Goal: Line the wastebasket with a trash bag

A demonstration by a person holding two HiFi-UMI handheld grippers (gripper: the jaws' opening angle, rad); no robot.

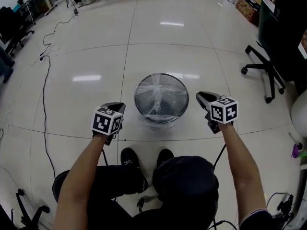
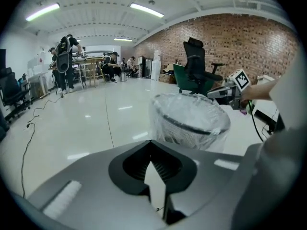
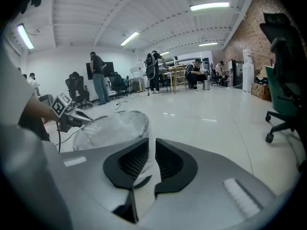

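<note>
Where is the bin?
Head view: the bin stands on the floor at centre, between the left gripper and the right gripper, just beyond the person's shoes.

No legible text, brand or number is seen in any view. Only black-and-white square markers are shown on the left cube [image 1: 106, 121] and right cube [image 1: 224, 110], lower centre of the head view.

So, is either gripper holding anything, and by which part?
Nothing is held. The left gripper is shut on nothing; the right gripper is slightly open and empty. The trash bag sits in the wastebasket, clear of both.
</note>
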